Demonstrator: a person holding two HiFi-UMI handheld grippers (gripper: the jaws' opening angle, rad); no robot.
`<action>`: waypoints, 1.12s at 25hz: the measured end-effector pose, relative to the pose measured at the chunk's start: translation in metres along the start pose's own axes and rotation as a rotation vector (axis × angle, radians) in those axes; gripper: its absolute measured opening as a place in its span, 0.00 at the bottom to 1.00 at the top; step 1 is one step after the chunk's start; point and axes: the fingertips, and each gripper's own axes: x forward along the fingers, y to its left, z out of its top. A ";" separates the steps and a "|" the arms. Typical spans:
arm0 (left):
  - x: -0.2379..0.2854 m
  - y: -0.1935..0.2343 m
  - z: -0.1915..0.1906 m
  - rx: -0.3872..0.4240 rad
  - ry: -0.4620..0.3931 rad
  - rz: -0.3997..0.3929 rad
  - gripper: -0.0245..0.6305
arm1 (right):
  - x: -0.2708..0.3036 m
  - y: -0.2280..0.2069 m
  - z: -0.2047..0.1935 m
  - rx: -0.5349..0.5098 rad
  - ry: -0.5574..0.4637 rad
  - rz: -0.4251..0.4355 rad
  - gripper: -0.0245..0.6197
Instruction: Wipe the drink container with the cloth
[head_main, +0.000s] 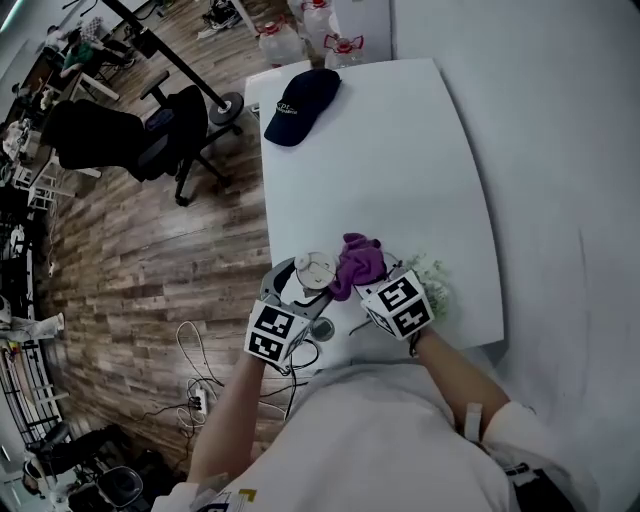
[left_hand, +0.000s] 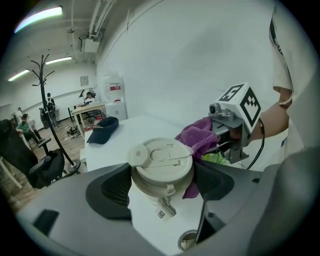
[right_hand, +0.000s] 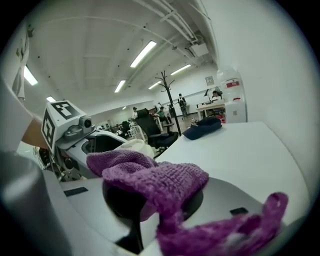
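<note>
Beige lidded cup (left_hand: 161, 157) is clamped between left gripper (left_hand: 161, 186) jaws. Purple cloth (right_hand: 155, 182) is pinched by right gripper (right_hand: 165, 202) and pressed on the cup's 3 o'clock side in the head view.

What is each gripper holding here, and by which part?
Left gripper: the drink container, jaws on its body just under the lid. Right gripper: the purple cloth, jaws shut on a bunched fold, one end loose.
</note>
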 end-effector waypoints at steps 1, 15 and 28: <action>0.000 0.000 0.001 0.000 0.002 -0.002 0.65 | 0.003 -0.004 0.000 0.033 -0.007 0.013 0.13; 0.003 -0.001 0.005 -0.019 0.010 0.044 0.65 | 0.073 -0.045 -0.071 0.122 0.118 0.007 0.13; 0.006 -0.001 -0.006 -0.051 0.006 0.068 0.65 | 0.040 -0.018 -0.056 -0.020 0.173 0.095 0.12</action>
